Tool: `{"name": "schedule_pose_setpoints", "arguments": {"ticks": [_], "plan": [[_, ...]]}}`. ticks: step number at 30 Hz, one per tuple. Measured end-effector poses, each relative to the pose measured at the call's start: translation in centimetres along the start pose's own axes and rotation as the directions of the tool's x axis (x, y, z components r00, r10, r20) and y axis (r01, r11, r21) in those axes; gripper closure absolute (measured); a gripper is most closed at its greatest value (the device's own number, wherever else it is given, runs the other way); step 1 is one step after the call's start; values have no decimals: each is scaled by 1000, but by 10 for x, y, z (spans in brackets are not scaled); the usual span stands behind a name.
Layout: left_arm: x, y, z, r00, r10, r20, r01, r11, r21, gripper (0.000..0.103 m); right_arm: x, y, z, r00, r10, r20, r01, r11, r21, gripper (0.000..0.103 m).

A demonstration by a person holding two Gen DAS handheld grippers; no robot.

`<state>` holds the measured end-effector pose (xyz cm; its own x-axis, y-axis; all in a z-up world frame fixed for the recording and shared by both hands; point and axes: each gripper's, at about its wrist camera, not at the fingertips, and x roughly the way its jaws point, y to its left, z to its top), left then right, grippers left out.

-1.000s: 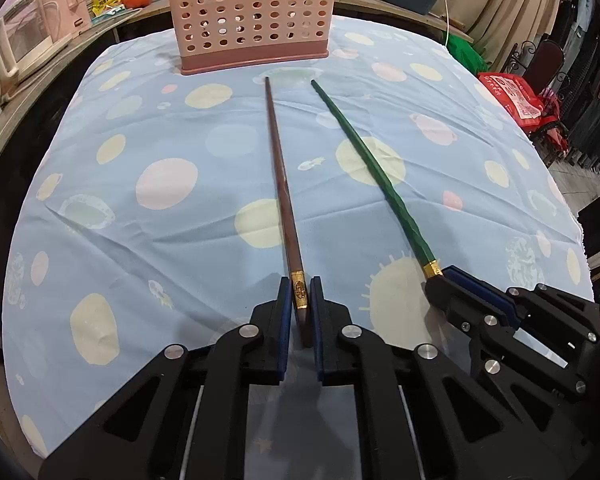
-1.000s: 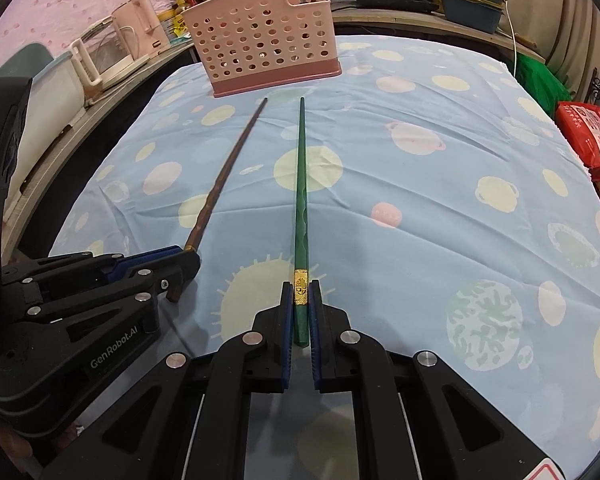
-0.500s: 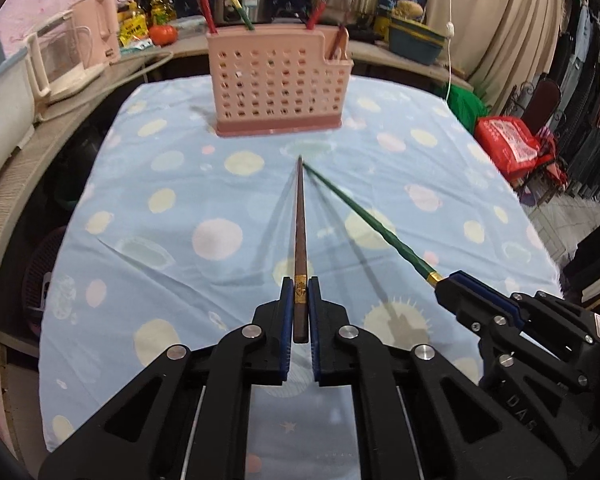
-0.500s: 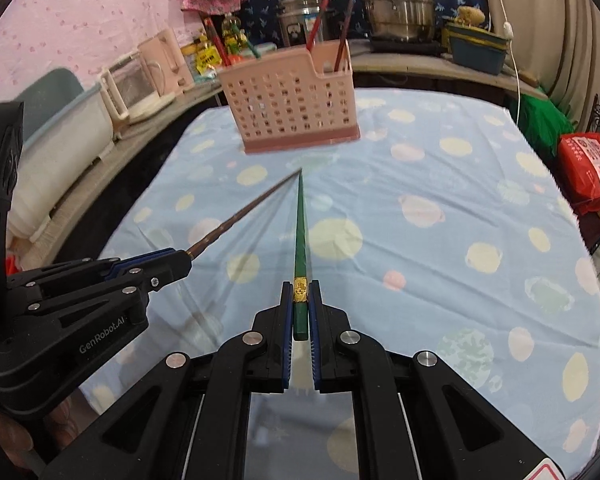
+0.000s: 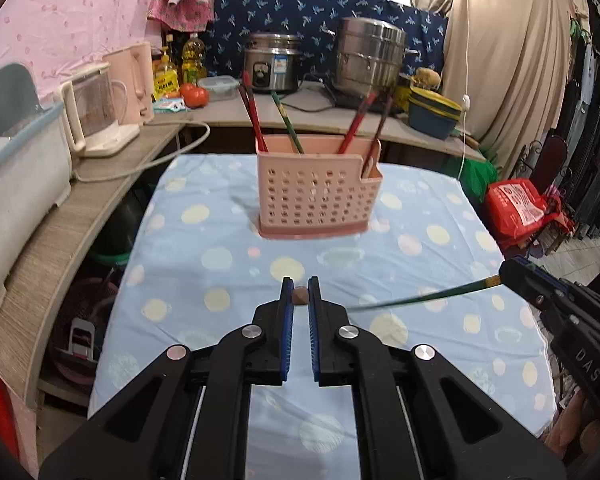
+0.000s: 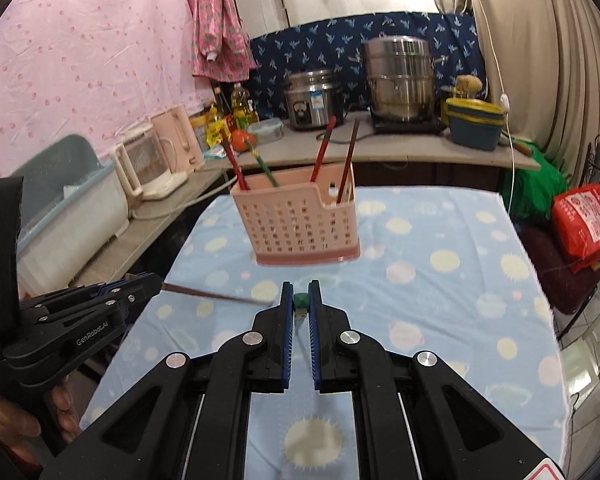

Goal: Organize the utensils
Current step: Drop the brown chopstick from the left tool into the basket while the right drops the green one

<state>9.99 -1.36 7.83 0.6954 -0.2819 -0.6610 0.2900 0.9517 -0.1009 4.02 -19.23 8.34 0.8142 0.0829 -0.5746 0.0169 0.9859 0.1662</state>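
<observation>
Beside spotted tablecloth (image 6: 440, 280), left tongs (image 6: 160, 282) read "GenRobot.AI".

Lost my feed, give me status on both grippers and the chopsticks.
Left gripper shut on brown chopstick. Right gripper shut on green chopstick. Both off the cloth. Pink basket ahead, path clear.

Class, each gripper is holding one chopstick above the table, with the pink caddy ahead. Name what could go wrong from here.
1. The left gripper and right gripper each pinch a chopstick only near its end, so the brown chopstick or green chopstick could swing or slip.
2. The pink caddy already holds several chopsticks; a long tip may catch its rim or tip it over.
</observation>
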Motion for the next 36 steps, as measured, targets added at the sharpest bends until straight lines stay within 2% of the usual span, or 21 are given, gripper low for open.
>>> {"name": "schedule_pose_setpoints", "arguments": {"ticks": [9,15,21,29,32,36], "plan": [[-9,6,49,996,13,87,-15,1000,14,96,1,8,57,995,16,101,-12,999,-38,96],[-13,8,89,988,30,154,-34,999,25,96,4,15,97,985,28,170,-18,998,-60,96],[-15,9,135,974,45,222,-52,998,26,96,14,25,144,971,42,234,-23,996,-82,96],[-22,6,196,946,48,320,-59,998,24,96,40,25,205,957,39,289,-19,997,-73,96],[-16,5,214,942,51,332,-62,998,23,96,52,24,221,954,34,299,-16,998,-62,96],[3,4,225,946,53,320,-66,997,28,96,74,22,233,953,26,300,-10,999,-53,96]]}}
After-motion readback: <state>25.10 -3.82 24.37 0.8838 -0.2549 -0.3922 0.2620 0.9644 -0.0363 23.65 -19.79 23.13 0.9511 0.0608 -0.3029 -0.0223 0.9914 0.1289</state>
